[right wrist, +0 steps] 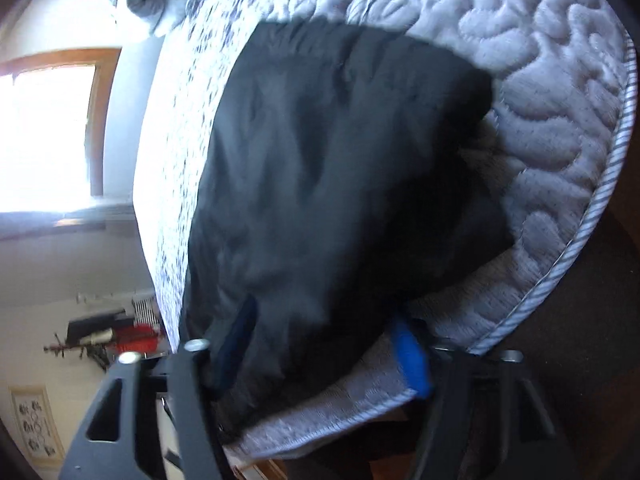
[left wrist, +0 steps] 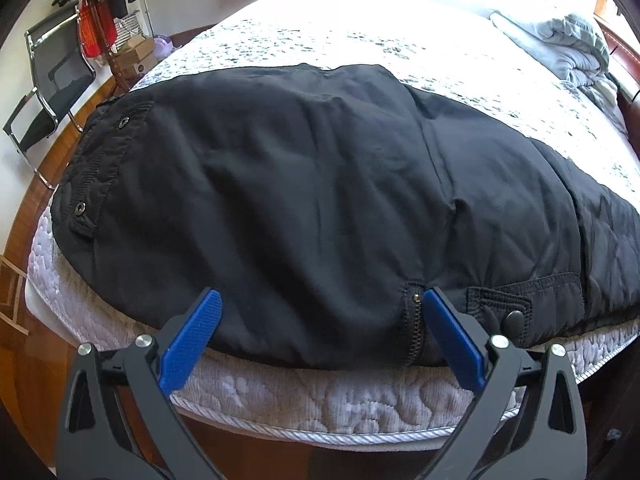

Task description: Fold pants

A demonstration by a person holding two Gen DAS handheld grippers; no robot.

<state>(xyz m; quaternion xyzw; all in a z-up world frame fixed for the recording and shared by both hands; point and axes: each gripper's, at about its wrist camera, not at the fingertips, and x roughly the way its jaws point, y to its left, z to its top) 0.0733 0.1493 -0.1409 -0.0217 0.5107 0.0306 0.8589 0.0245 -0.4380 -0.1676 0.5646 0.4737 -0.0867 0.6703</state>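
Black padded pants [left wrist: 304, 184] lie spread across the near part of a quilted mattress [left wrist: 320, 404], with the waistband and its snaps at the left. The zipper [left wrist: 414, 320] hangs over the near edge. My left gripper [left wrist: 320, 294] stands wide open over that edge, its right blue finger [left wrist: 452, 336] beside the zipper and nothing pinched. The right wrist view is rolled and blurred. There the pants [right wrist: 340, 160] run down between the fingers of my right gripper [right wrist: 324, 312], whose jaws stand partly apart. One blue finger [right wrist: 410, 356] lies against the mattress [right wrist: 560, 120] side, and no cloth is bunched at the pads.
A heap of grey clothes [left wrist: 560, 40] lies at the far right of the bed. A black metal-framed chair [left wrist: 52, 80], boxes and hanging items stand on the wooden floor [left wrist: 16, 264] to the left. A bright window [right wrist: 44, 136] shows beyond the bed.
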